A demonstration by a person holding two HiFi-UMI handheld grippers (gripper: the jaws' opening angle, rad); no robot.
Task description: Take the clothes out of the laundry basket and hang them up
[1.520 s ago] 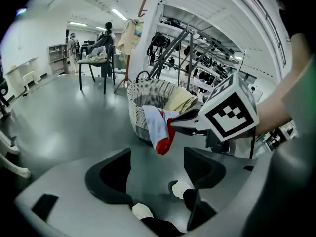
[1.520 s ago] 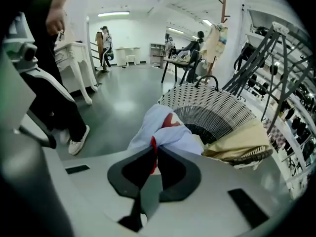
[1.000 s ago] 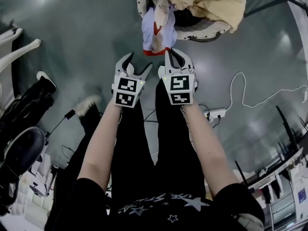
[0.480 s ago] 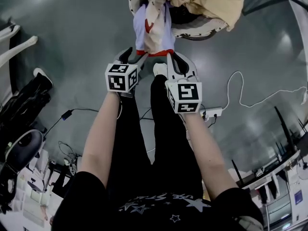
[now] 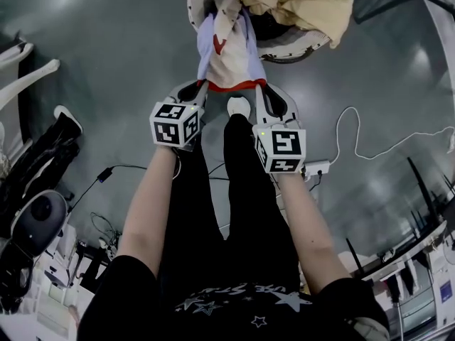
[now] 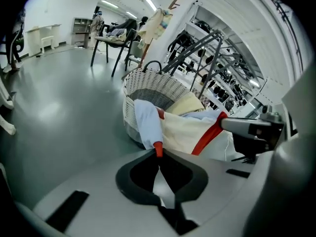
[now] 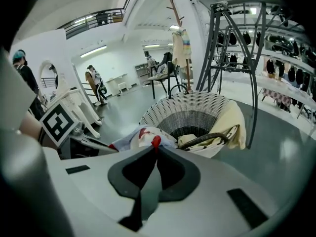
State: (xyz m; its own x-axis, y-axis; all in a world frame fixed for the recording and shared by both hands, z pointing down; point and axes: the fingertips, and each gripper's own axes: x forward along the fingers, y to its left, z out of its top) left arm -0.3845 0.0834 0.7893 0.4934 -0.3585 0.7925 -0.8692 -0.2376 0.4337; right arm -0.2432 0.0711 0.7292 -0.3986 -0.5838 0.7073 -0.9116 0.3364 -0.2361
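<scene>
A pale blue and cream garment (image 5: 226,52) with a red hem hangs out over the rim of the white wicker laundry basket (image 5: 302,50). My left gripper (image 5: 201,86) has just been closing, and its jaws now pinch the left end of the red hem (image 6: 158,148). My right gripper (image 5: 258,89) is shut on the hem's right end (image 7: 155,142). The hem is stretched between the two grippers, just in front of the basket (image 6: 150,89). A cream-yellow cloth (image 5: 316,6) drapes over the basket's right rim. The basket's inside is mostly hidden.
The person's black-clad legs (image 5: 238,190) stand directly below the grippers. A white cable and power strip (image 5: 321,168) lie on the grey floor to the right. Dark gear and shoes (image 5: 39,162) sit at the left. A metal clothes rack (image 7: 232,48) stands behind the basket.
The left gripper, open a second ago, has rolled and shut on the red hem. The right gripper has drawn back and rightward, spreading the garment between the two.
</scene>
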